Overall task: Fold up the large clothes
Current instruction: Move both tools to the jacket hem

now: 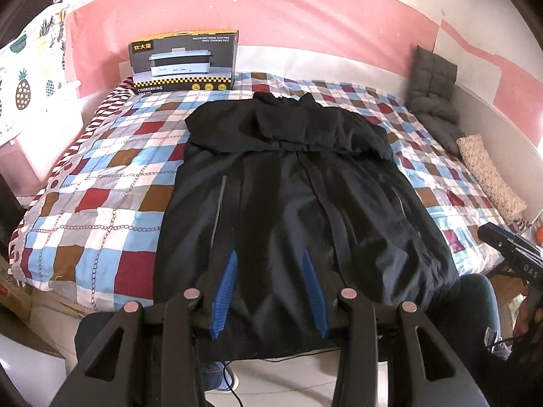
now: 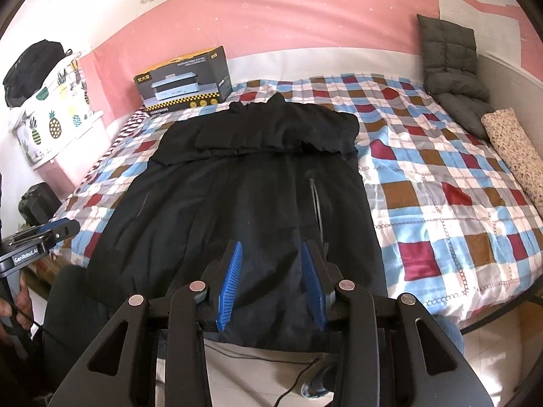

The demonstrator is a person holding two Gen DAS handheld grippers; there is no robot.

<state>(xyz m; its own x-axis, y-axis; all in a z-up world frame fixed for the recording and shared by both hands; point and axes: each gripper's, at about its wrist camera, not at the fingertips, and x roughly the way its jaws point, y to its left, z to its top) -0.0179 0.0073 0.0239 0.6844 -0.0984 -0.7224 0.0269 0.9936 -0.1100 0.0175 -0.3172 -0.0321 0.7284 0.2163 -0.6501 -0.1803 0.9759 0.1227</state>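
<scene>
Black jacket (image 1: 298, 203), landmark: lies flat along the checked quilt (image 1: 101, 203), collar end far, hem hanging over the near bed edge. Left of its collar: appliance box (image 1: 185, 62) against the pink wall. Over its hem: left gripper (image 1: 269, 264), blue fingers spread wide, holding nothing; right gripper (image 2: 271, 254), likewise. Right of it: grey cushion (image 2: 448, 54), speckled pillow (image 2: 516, 152).
</scene>
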